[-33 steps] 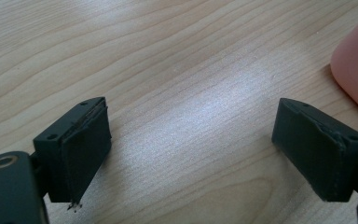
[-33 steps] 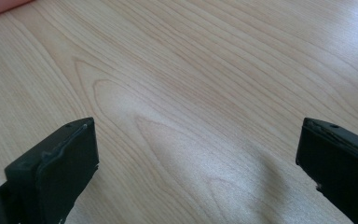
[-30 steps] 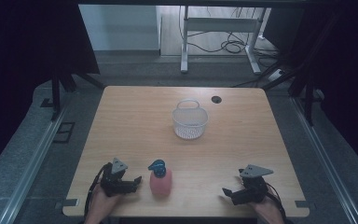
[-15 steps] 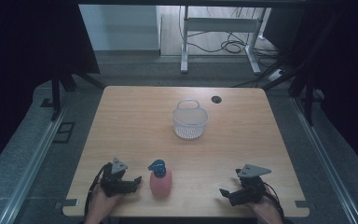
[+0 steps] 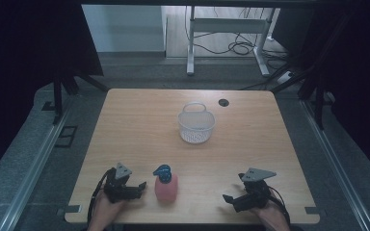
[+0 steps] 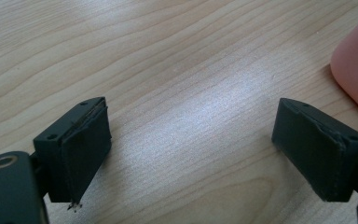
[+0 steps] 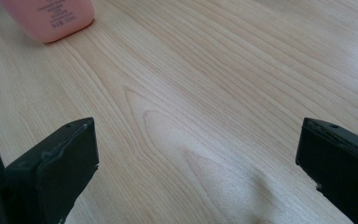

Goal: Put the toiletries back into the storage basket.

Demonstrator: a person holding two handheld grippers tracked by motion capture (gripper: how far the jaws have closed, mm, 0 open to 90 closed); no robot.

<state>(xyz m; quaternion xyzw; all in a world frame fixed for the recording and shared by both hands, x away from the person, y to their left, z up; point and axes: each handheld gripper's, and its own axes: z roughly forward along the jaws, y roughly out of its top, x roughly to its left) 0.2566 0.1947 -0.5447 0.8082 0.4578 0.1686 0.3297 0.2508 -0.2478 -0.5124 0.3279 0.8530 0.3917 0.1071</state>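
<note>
The pink bottle (image 5: 165, 186) stands at the near edge of the table (image 5: 135, 125), just beside your left gripper (image 5: 139, 186). Both grippers have their jaws wide and hold nothing. Your right gripper (image 5: 229, 198) is well apart. Bump the bottle's side and it could tip over.

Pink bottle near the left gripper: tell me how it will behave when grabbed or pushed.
The pink bottle stands upright with a blue pump top, so a high push would probably tip it. Its smooth plastic sides may slip between the left gripper's open jaws. It looks rigid, likely not fragile.
</note>
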